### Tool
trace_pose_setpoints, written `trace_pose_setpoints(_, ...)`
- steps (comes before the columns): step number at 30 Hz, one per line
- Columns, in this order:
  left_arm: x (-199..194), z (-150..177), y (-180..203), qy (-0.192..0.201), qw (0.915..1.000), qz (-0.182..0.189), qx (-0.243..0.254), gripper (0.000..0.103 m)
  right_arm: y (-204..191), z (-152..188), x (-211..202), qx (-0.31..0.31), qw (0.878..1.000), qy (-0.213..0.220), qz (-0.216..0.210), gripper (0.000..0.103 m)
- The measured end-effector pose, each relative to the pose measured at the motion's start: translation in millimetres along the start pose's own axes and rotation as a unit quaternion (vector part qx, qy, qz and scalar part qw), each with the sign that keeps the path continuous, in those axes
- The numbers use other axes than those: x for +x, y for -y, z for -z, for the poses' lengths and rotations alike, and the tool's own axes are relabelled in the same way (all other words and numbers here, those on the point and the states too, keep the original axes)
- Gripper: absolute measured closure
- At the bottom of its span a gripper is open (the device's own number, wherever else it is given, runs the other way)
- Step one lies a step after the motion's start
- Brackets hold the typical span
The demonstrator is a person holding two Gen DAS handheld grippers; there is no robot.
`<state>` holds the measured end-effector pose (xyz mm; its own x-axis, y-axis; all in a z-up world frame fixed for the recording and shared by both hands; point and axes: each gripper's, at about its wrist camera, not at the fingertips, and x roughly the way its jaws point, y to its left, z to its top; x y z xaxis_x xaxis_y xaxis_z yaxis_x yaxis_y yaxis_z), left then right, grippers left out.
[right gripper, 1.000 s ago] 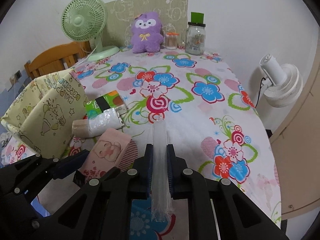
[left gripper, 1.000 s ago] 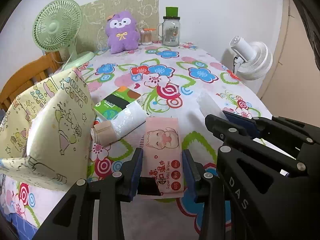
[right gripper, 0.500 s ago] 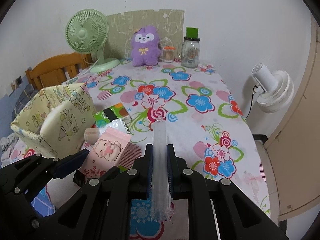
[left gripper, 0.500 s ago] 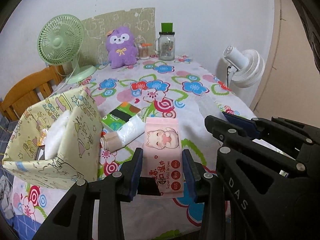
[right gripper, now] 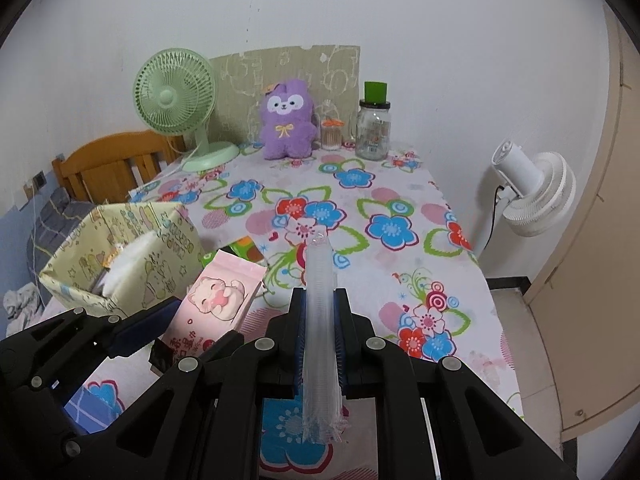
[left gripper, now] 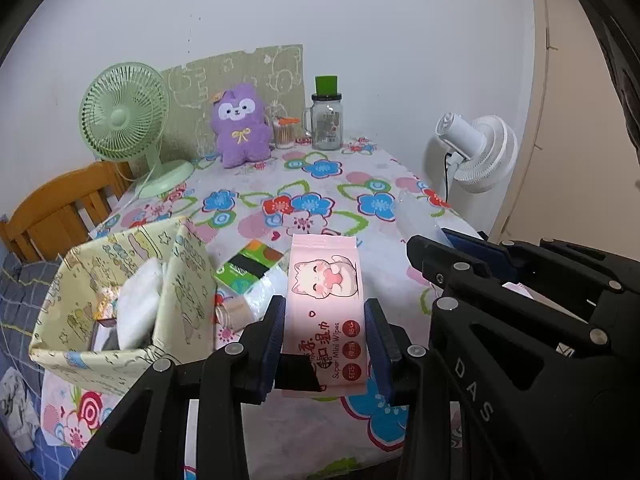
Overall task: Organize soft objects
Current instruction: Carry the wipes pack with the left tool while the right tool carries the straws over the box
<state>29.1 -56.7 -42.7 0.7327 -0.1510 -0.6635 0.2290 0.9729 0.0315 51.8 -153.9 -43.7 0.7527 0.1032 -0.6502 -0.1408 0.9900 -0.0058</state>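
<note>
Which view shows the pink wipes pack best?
The left wrist view: the pink wipes pack faces the camera, cat print and label readable, clamped in the left gripper. The right wrist view shows it angled, lower end hidden.

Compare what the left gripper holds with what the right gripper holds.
The left gripper clamps a pink wipes pack; the right gripper clamps a clear plastic sleeve. The wipes pack is opaque, printed with a cartoon cat; the sleeve is see-through and ribbed. The pack fills wide-set jaws; the sleeve sits in a narrow gap. Both are lifted off the table.
</note>
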Motion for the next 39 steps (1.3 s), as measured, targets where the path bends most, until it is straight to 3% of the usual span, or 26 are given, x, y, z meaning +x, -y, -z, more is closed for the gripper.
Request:
trace_pose_setpoints(20, -24.7, -24.7, -15.4, 0.036, 0.9993, -0.005, 0.007, 0.063, -15.7, -32.9, -25.8, -0.002, 1.0, 0.031, -0.004, 0.088)
trace_pose_setpoints(39, -24.3, -39.5, -50.1, 0.043, 0.999, -0.011, 0.008, 0.063, -45.5, -58.8, -15.7, -0.003, 0.999, 0.03, -0.013, 0.088)
